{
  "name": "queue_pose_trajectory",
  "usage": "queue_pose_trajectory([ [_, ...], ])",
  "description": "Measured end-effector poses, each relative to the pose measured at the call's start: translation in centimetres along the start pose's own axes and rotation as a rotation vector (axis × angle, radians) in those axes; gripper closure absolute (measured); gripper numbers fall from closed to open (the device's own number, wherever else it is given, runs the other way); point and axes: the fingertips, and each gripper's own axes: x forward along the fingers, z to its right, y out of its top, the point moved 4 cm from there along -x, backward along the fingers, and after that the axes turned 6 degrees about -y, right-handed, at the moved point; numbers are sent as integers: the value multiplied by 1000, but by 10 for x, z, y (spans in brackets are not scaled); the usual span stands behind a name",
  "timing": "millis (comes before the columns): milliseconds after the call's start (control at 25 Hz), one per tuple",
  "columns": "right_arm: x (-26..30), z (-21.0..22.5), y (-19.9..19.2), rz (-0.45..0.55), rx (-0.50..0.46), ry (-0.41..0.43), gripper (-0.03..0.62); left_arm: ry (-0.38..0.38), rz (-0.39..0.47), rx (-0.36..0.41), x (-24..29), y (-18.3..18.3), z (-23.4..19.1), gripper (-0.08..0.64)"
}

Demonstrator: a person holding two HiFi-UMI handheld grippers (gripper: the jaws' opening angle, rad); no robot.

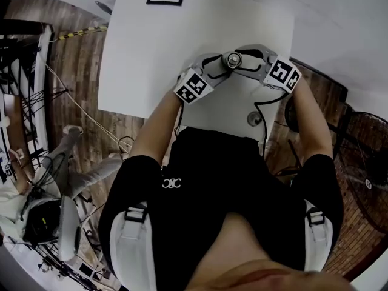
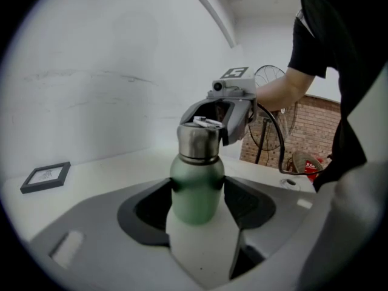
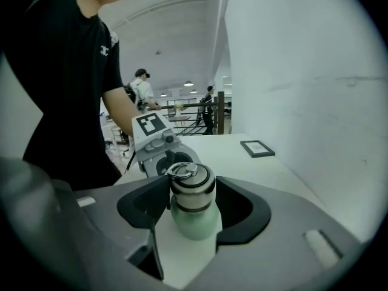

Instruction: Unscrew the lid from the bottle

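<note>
Nearest me, at lower centre of the left gripper view, my left gripper [image 2: 197,188] is clamped on the body of the matte green metal bottle [image 2: 195,194], which stands upright on the white table [image 1: 151,41]. My right gripper [image 3: 192,190] reaches in from the opposite side, level with the brushed steel lid [image 3: 191,185]. Its jaws stand wide and appear to touch the lid on both sides. In the head view both grippers hide the bottle's body.
</note>
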Motion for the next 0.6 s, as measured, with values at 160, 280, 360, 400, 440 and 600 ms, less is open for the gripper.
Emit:
queue_pose_trajectory([
  [160, -18, -11, 20, 118, 109, -141, 351, 3, -2, -1, 0, 0, 0, 238],
  [280, -32, -12, 18, 181, 154, -386, 339, 5, 0, 3, 2, 0, -3, 238],
  [360, -34, -18, 16, 235, 210, -530, 338, 7, 0, 2, 1, 0, -3, 238],
  [400, -32, -24, 15, 256, 241, -580, 334, 10, -1, 0, 1, -1, -2, 238],
  [440, -28, -29, 13, 273, 275, -620, 334, 13, -3, -3, 1, -2, -1, 238],
  [600, -11, -44, 1, 295, 386, -774, 334, 22, -11, -4, 1, -2, -1, 238],
])
